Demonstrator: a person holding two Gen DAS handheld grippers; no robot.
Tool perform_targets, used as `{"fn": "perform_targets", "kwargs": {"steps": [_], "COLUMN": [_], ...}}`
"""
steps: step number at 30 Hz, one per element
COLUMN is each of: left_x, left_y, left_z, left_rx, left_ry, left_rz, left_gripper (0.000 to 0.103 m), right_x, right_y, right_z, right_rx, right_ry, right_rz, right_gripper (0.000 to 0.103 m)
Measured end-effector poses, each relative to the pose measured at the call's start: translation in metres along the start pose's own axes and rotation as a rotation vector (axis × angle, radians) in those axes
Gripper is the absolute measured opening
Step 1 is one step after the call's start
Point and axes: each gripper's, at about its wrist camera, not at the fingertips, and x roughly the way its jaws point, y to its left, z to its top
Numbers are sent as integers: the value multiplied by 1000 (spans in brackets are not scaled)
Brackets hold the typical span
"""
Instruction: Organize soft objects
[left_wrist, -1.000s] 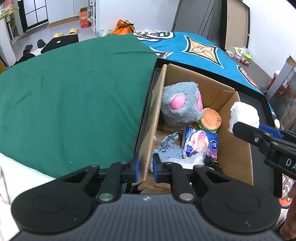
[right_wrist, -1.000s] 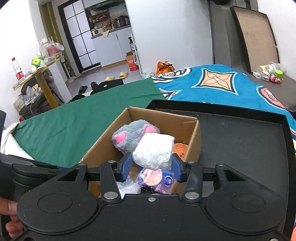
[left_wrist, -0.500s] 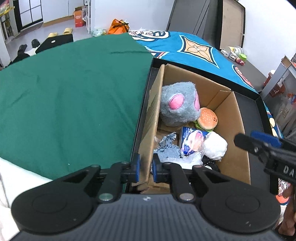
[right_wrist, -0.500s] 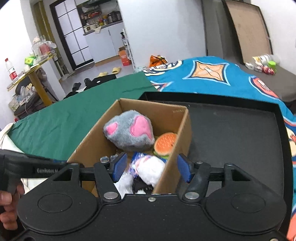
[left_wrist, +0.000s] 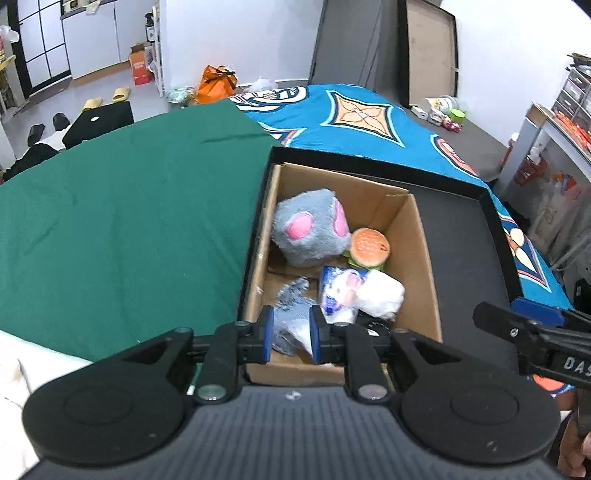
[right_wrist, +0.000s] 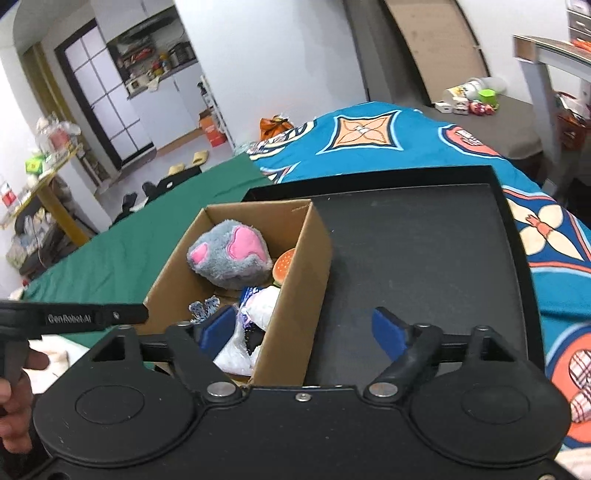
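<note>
Lying in box (right_wrist: 295, 295) under open right claw (right_wrist: 304, 328): white bundle (left_wrist: 380, 295).

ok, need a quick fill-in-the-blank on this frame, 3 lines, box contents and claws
1. The grey plush with pink ears lies inside the ____ box.
2. Beside the plush sits a toy shaped like a ____.
3. The box stands on a black ____, at its left end.

Missing words: cardboard; burger; tray
</note>
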Motion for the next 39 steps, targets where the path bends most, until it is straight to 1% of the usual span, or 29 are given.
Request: {"fn": "perform_targets", "kwargs": {"steps": [1, 2, 3, 4, 5, 6, 9, 11, 13, 14, 18, 20, 21, 26, 30, 33, 36, 39], "left_x": [-1, -3, -6, -9, -13, -18, -27, -33, -38, -41, -52, -57, -60, -73, -87, -94, -101, -107], "left_y": [-2, -5, -8, -11, -14, -17, -25, -28, -32, -34, -38, -40, -41, -46, -48, -50, -48, -50], "left_z": [-1, -1, -2, -3, -3, -4, -6, -6, -8, -9, -15, -17, -18, -23, -26, -29, -32, -35], "left_rx": [-2, -1, 3, 8, 15, 23, 34, 30, 33, 37, 42, 48, 54, 72, 80, 78, 59, 70], "left_ry": [6, 10, 11, 6, 0, -9, -13, -17, -25, -28, -38, -45, -48, -70, -102, -114, -127, -141], "left_rz": [0, 1, -1, -4, -7, -11, -6, -6, 6, 8, 3, 0, 0, 1, -6, 4, -10, 5], "left_gripper": [23, 30, 40, 44, 51, 56, 61, 63, 68, 73, 88, 93, 95, 98, 100, 103, 103, 103], "right_x": [-4, -8, -11, -15, -18, -23, -36, -44, -51, -54, -67, -72, -75, -88, -98, -106, -113, -121], "right_y": [-2, -4, -6, -8, -9, -11, -15, -17, -18, -19, -23, -24, -24, -23, -19, -15, -10, -8], "right_z": [0, 0, 0, 0, -1, -1, -1, -1, -1, -1, -3, -4, -5, -6, -7, -7, -7, -8], "right_rx": [13, 23, 32, 41, 45, 51, 69, 69, 68, 73, 80, 79, 79, 84, 75, 71, 57, 60], "right_ry": [-5, -9, -13, -16, -18, -21, -37, -43, -50, -52, -62, -65, -67, -73, -79, -86, -92, -104], "right_rz": [3, 3, 1, -3, -4, -3, -11, -14, -19, -27, -54, -63, -65, -78, -93, -86, -100, -95], "right_gripper": [85, 86, 87, 90, 91, 92, 94, 98, 101, 102, 103, 103, 103, 103, 103, 103, 103, 103]}}
